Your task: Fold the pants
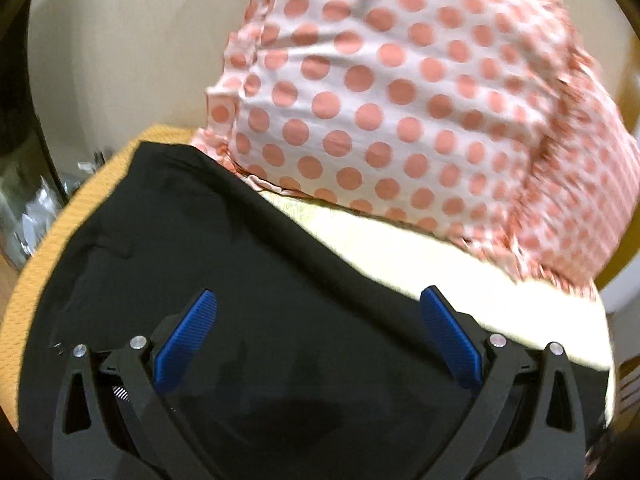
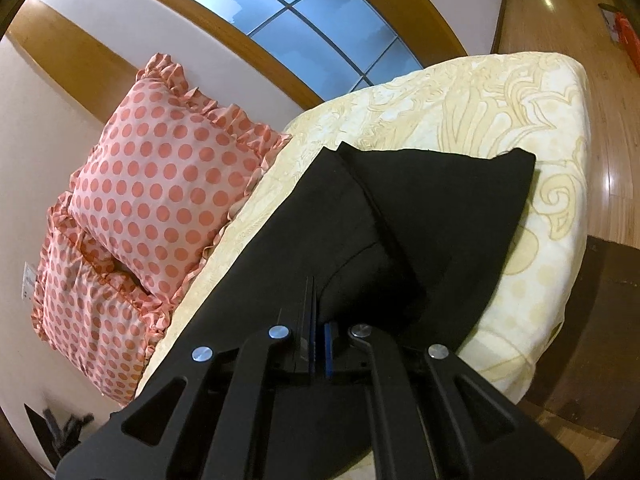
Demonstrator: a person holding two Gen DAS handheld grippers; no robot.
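Observation:
Black pants lie on a cream patterned bed, partly folded, with one part lying over the other at the far end. My right gripper is shut on a fold of the black pants near their close end. In the left wrist view the pants spread dark below my left gripper, which is open with its blue pads wide apart just above the cloth and holds nothing.
Two pink polka-dot ruffled pillows lie at the head of the bed, close to the pants' left edge; one shows large in the left wrist view. A wooden headboard and wood floor surround the bed.

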